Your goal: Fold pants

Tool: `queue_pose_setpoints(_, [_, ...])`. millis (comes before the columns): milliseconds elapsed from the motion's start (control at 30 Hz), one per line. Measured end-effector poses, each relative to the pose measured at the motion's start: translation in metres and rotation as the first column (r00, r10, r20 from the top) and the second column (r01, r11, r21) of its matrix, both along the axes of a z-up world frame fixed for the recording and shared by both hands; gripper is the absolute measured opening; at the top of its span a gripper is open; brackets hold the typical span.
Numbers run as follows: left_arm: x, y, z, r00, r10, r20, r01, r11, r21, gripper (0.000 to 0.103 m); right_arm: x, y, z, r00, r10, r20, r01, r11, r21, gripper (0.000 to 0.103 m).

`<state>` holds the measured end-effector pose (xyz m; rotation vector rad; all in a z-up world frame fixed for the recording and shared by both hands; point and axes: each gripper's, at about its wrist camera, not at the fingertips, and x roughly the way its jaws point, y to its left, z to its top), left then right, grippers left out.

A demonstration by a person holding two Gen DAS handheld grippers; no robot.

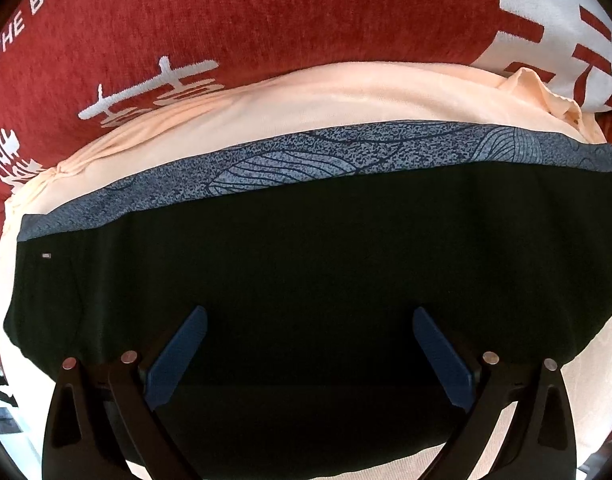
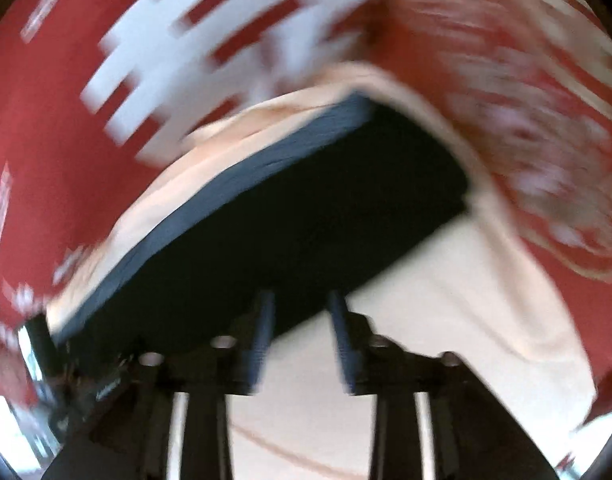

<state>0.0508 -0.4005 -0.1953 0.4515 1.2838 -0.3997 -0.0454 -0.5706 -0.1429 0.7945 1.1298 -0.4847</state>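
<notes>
On red cover (image 1: 266,12): "THE BIG"

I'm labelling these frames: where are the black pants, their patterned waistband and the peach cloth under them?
black pants (image 1: 306,248): left wrist view, middle of the flat dark fabric.
patterned waistband (image 1: 306,156): left wrist view, centre of the blue-grey band.
peach cloth (image 1: 325,96): left wrist view, bare stretch beyond the waistband.

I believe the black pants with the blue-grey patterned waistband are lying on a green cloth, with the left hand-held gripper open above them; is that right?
Not quite: the cloth beneath the pants is pale peach, not green, as the left wrist view shows. The rest holds: the waistband is blue-grey and patterned, and the left hand-held gripper is open above the pants.
</notes>
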Motion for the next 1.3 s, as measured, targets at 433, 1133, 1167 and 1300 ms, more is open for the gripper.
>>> queue_pose_setpoints(433, [-0.002, 0.001, 0.003, 1.000, 0.000, -0.009, 0.000, 1.000, -0.010, 0.103, -0.037, -0.007, -0.011, 0.991, -0.132, -0.035, 0.135, 0.985, 0.106, 0.050])
queue_pose_setpoints(1133, [-0.014, -0.035, 0.028, 0.998, -0.055, -0.009, 0.055, 0.998, -0.004, 0.103, -0.088, -0.044, -0.041, 0.919, -0.377, 0.118, 0.332, 0.898, 0.288, 0.050])
queue_pose_setpoints(1167, [-0.017, -0.043, 0.032, 0.998, -0.066, -0.003, 0.066, 0.998, -0.017, 0.103, -0.090, -0.049, -0.043, 0.914, -0.390, 0.115, 0.346, 0.895, 0.283, 0.050])
queue_pose_setpoints(1300, [-0.030, -0.074, 0.038, 0.995, -0.096, -0.007, 0.096, 0.994, -0.058, 0.103, -0.095, -0.068, -0.052, 0.891, -0.446, 0.083, 0.408, 0.868, 0.282, 0.043])
